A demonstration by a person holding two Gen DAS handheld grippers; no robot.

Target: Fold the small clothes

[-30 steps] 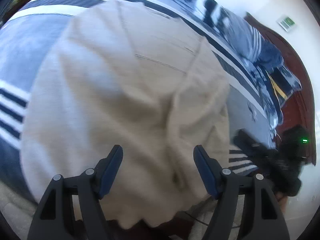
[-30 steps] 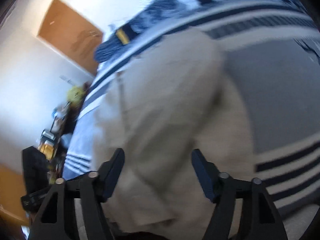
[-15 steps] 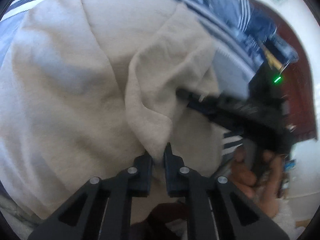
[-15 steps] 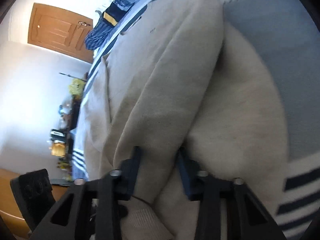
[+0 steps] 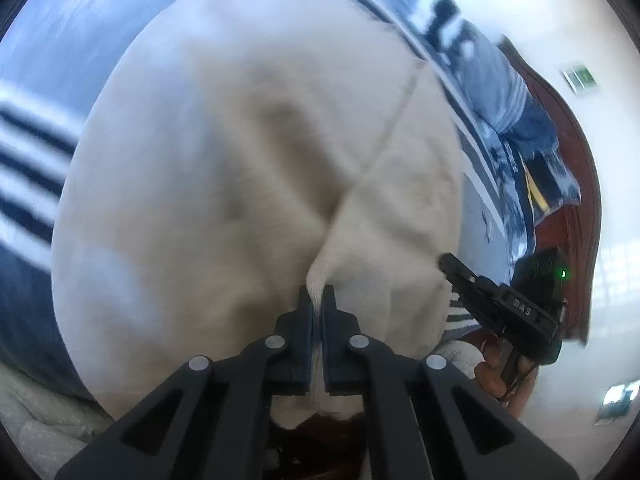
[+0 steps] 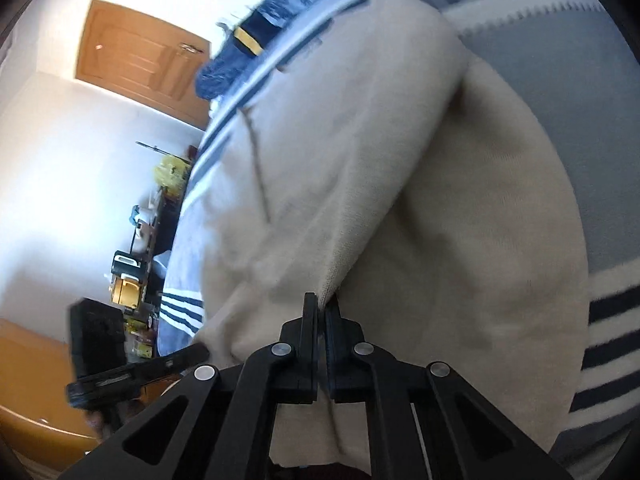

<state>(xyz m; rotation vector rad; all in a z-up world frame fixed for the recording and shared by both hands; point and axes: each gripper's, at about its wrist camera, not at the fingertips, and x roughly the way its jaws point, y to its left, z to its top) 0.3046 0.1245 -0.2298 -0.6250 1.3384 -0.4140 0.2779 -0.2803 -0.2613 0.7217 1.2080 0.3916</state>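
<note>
A cream knit garment (image 5: pixel 224 168) lies spread on a bed and fills most of both views. My left gripper (image 5: pixel 317 296) is shut on a pinched fold at the garment's near edge. The right gripper's black body (image 5: pixel 500 304) shows at the right of the left wrist view, its tip against the cloth. In the right wrist view the same garment (image 6: pixel 400 184) rises in a long fold, and my right gripper (image 6: pixel 321 306) is shut on that fold's near edge. The left gripper (image 6: pixel 132 372) appears low on the left there, held by a hand.
The bedspread (image 5: pixel 60 52) is grey-blue with white and navy stripes (image 6: pixel 612 332). Dark blue pillows (image 5: pixel 520 120) lie by a dark red headboard (image 5: pixel 576 216). A wooden door (image 6: pixel 140 60) and a cluttered shelf (image 6: pixel 132 272) stand past the bed's left side.
Both grippers went from wide open to shut on folds of the cream garment. The left one drew back, pulling its fold toward the camera; the right one sank a little onto the long fold.
</note>
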